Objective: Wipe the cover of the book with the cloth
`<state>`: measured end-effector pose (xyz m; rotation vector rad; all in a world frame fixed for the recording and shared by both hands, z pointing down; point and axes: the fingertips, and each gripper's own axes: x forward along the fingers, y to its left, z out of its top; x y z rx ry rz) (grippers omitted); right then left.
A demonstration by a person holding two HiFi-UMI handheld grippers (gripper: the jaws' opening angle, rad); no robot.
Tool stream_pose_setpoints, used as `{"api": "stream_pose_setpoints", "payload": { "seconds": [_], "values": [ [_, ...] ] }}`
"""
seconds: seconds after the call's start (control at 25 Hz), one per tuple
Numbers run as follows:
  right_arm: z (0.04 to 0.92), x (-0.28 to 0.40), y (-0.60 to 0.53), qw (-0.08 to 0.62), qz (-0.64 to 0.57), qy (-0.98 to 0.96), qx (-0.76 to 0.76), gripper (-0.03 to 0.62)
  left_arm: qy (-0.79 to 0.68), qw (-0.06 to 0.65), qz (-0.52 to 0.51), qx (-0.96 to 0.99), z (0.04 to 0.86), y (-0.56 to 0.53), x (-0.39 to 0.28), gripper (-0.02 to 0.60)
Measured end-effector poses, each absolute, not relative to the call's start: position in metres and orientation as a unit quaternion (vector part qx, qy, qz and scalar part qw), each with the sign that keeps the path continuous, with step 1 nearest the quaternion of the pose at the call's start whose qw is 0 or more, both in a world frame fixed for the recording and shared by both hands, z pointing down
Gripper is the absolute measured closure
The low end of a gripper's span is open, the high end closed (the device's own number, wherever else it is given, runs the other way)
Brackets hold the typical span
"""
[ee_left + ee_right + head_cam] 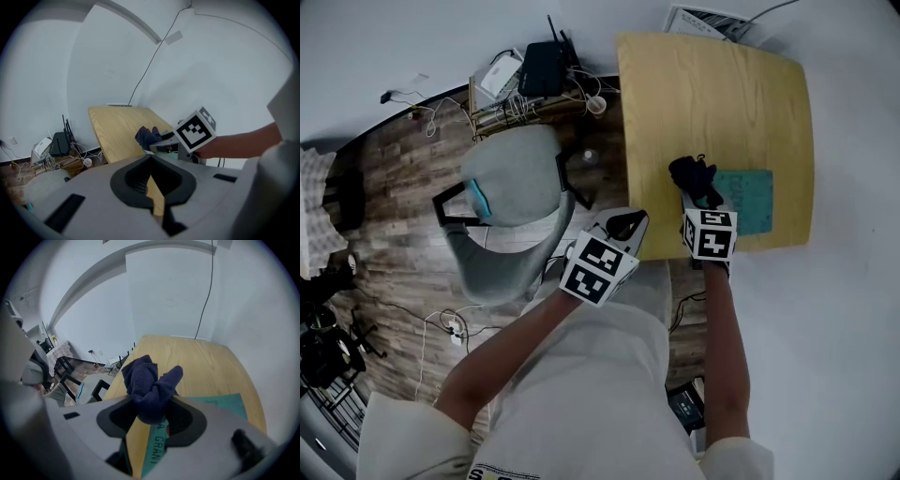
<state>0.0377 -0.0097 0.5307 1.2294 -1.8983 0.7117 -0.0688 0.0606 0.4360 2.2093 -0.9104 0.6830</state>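
A teal book lies near the front edge of the wooden table. My right gripper is shut on a bunched dark blue cloth, which hangs just off the book's left edge. In the right gripper view the cloth fills the jaws, and the book shows below and to the right of it. My left gripper hovers off the table's front left corner, jaws together with nothing between them. From the left gripper view the cloth and the right gripper's marker cube are visible.
A grey office chair stands left of the table. Behind it a black router and tangled cables lie on the wooden floor. Papers rest beyond the table's far edge, against a white wall.
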Motion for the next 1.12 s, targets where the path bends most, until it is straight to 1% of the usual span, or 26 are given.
{"api": "stream_pose_setpoints", "payload": {
  "seconds": [0.32,1.12],
  "values": [
    [0.544,0.040,0.007,0.385,0.298,-0.730,0.479,0.410,-0.349,0.326,0.257,0.840,0.437,0.070,-0.079,0.572],
    [0.544,0.069,0.115,0.391,0.344,-0.695,0.495,0.410,-0.314,0.322,0.251,0.857,0.426,0.093,-0.060,0.572]
  ]
}}
